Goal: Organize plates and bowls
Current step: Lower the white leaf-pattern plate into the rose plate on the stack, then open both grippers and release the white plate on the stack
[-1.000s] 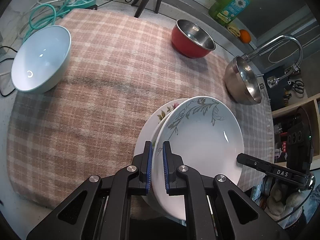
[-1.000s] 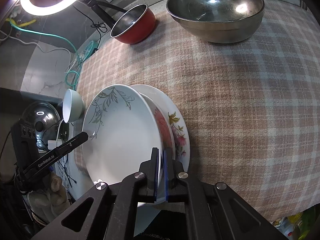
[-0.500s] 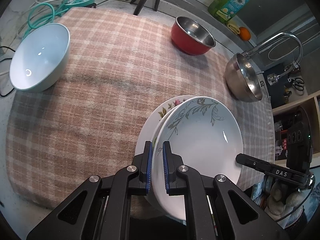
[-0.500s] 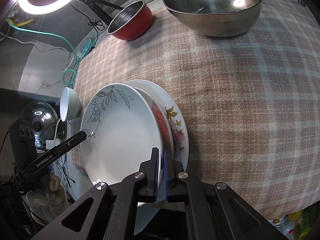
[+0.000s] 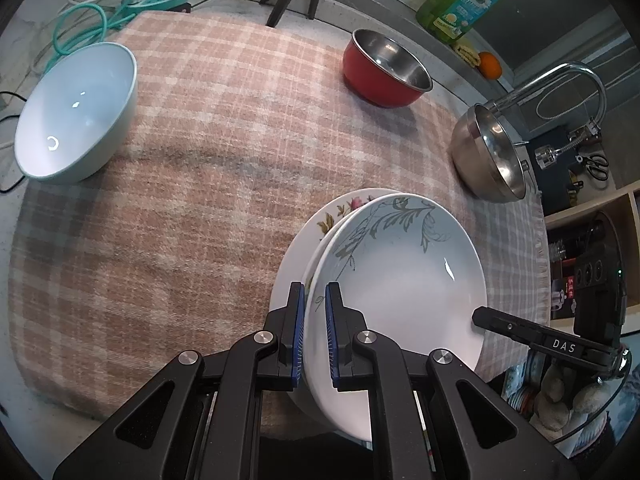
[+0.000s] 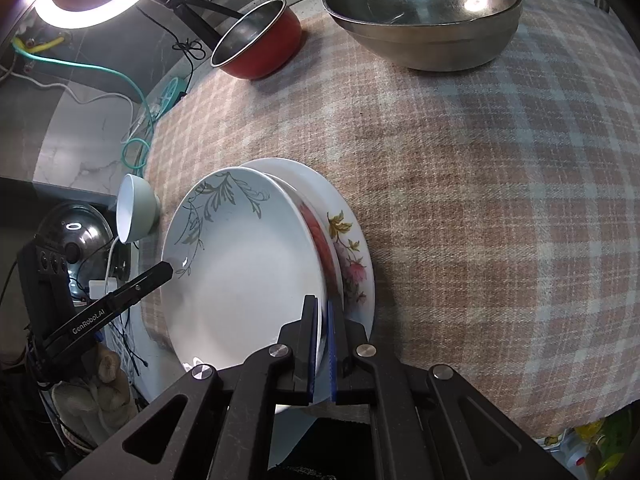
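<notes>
The counter (image 5: 24, 320) is covered by a pink and grey checked woollen cloth (image 5: 200, 200), on which the dishes are spread. At the far right a large stainless steel bowl (image 6: 424, 12) is set, with a red enamelled bowl with a steel inside (image 5: 384, 72) at the far middle and a pale blue ceramic bowl (image 5: 76, 108) at the far left, all well apart.

At the near edge, a white plate with a grey leaf pattern (image 5: 400, 280) is held over a white plate with pink and yellow flowers (image 6: 352, 264), whose rim shows beneath it. The leaf plate is clenched on opposite rims: by the left gripper (image 5: 316, 332) on its left side and the right gripper (image 6: 320, 348) on its right.

Several risks can be judged. The stack sits close to the cloth's near edge, so a plate set down off-centre could be tipped over it. Glazed rims are likely slippery, and an uneven release could let one side drop and chip. The lower plate could be dragged if the upper one is slid.
</notes>
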The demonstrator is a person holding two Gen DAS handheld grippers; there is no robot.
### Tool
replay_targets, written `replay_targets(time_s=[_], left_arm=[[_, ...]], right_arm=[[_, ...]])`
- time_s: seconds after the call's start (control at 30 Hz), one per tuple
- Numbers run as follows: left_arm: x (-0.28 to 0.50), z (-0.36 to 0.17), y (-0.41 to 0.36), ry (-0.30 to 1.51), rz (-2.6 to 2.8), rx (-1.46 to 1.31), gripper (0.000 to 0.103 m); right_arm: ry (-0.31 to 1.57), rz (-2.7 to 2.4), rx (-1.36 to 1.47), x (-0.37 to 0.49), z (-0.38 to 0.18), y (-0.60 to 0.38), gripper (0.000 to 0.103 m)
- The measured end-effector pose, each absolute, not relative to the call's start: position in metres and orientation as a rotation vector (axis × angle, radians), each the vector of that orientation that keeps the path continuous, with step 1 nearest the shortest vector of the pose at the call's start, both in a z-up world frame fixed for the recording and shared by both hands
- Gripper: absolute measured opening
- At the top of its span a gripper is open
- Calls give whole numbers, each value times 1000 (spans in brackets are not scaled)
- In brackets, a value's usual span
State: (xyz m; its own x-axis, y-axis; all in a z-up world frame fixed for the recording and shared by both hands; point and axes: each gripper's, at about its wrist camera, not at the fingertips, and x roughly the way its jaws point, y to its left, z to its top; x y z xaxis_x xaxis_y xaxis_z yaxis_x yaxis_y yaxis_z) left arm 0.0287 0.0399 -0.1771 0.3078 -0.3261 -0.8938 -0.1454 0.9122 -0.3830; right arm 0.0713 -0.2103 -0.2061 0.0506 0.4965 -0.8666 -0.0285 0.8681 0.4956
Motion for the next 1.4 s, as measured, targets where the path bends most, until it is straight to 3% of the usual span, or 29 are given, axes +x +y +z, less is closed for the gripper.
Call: replay_targets(time_s=[1.4], left_arm=[[30,-180,44,1294,-142,-432,9]], right_arm=[[1436,444,365,75,-197,-215,7]])
